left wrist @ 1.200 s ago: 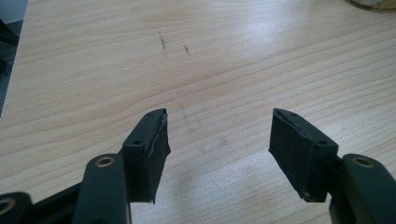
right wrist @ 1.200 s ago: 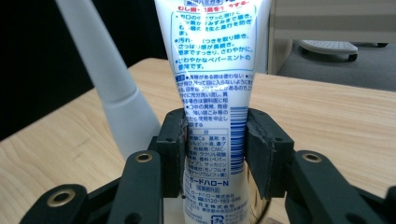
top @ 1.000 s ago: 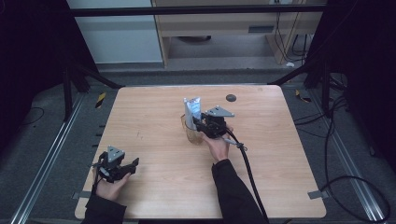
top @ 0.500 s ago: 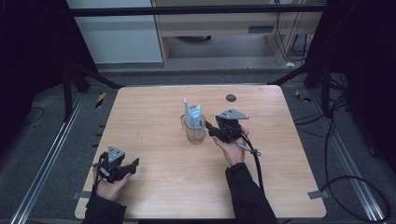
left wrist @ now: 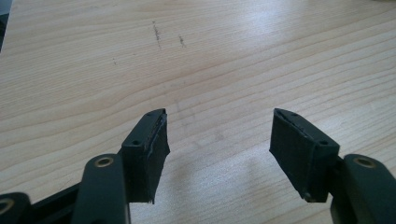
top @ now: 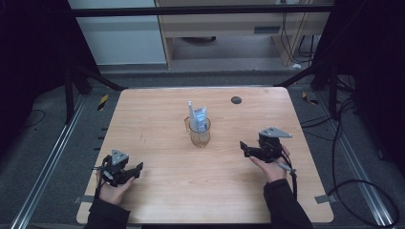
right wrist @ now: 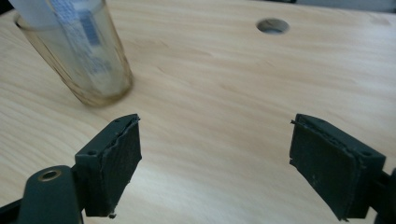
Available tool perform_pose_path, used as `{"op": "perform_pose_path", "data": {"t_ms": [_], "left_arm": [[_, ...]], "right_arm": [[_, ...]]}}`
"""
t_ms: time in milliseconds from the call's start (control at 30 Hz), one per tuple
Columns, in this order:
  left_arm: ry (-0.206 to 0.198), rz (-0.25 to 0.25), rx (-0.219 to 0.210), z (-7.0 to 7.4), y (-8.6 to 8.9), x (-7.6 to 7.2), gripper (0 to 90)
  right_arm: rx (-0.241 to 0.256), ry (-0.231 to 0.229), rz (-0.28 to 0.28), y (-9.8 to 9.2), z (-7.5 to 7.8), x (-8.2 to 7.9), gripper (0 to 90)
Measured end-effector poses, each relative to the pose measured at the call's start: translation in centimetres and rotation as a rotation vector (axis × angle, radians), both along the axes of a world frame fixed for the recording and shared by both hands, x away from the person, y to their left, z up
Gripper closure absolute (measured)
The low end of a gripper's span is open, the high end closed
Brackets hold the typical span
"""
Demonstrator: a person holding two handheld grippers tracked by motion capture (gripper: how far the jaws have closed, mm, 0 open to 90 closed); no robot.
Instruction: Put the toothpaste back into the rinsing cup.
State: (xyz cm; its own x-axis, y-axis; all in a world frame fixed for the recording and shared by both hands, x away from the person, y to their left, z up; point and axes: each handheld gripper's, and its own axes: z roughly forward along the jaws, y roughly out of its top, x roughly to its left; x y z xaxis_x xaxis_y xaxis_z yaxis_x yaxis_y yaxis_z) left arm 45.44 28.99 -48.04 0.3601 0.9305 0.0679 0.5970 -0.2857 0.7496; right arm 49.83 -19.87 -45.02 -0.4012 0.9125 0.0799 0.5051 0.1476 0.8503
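Near the middle of your light wooden table (top: 157, 191) stands a clear, faintly amber drinking glass (top: 199, 134), upright, with straight walls and a thick base. Inside it sits a white squeeze tube with blue print (top: 198, 116), leaning a little and rising above the rim, and beside that a thin white stick-like item (top: 190, 110) whose kind you cannot make out from the high view. In the right gripper view the glass (right wrist: 79, 56) appears tilted at upper left, and the tube (right wrist: 70, 28) shows blue panels through the wall; the printing is too blurred to read, so no brand or word can be given.

Your right gripper (top: 247, 149) is held low over the table, to the right of the glass and well apart from it, pointing toward it. Its two black jaws stand wide apart, with bare wood between the pads (right wrist: 116, 163); they hold nothing and touch nothing.

Your left gripper (top: 135, 170) is near the front left corner of the table, far from the glass. Its jaws are also spread wide, and its pads (left wrist: 149, 154) frame bare wood grain with a few faint dark scratch marks (left wrist: 157, 33) farther off.

A small dark round hole (top: 236, 99) lies in the tabletop behind and to the right of the glass.
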Motion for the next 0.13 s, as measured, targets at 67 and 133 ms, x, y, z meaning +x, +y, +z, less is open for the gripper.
{"op": "perform_pose_path", "data": {"t_ms": [67, 133], "left_arm": [[0.004, 0.002, -0.001, 0.0, 0.0, 0.1, 35.9], [0.010, 0.004, -0.005, -0.1, 0.1, 0.1, 35.9]], "right_arm": [[-0.015, 0.000, -0.019, -1.2, -0.5, -0.8, 15.6], [-0.041, 0.007, -0.031, -2.2, -1.2, -1.6, 14.7]]}}
